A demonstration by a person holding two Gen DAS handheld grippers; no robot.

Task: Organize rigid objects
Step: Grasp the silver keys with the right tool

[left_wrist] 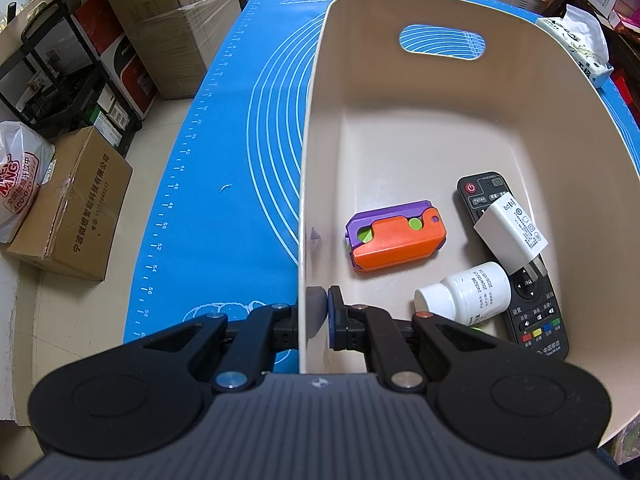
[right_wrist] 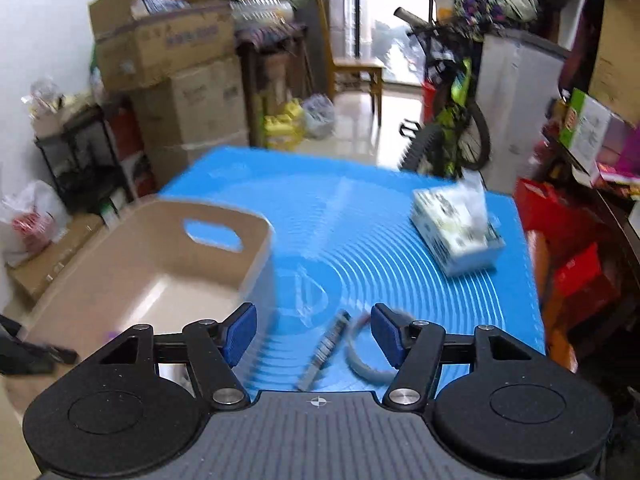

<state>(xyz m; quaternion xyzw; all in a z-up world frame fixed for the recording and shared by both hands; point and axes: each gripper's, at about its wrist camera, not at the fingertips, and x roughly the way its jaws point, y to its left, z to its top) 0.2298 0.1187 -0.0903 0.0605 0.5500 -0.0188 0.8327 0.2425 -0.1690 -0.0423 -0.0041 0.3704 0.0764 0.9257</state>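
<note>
left tongs [left_wrist: 318, 316] clamp the bin [left_wrist: 308, 208] wall, steadying it | remote [left_wrist: 516, 276], bottle [left_wrist: 468, 296], charger [left_wrist: 510, 232], orange toy [left_wrist: 394, 240] inside, ahead-right | right tongs [right_wrist: 314, 336] gape over comb [right_wrist: 324, 354] and ring [right_wrist: 364, 364] on worktop [right_wrist: 360, 220], likely next picks

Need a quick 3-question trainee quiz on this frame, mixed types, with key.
1. True or false: the left gripper is shut on the wall of the beige bin.
2. Which item lies on top of the black remote in the bin? A) orange and purple toy B) white charger C) tissue box
3. Fill in: the right gripper is ____, with nothing between its fingers.

Key: 1 true. 2 B, the white charger; the orange and purple toy lies apart, and the tissue box sits on the blue mat. 3 open.
</note>
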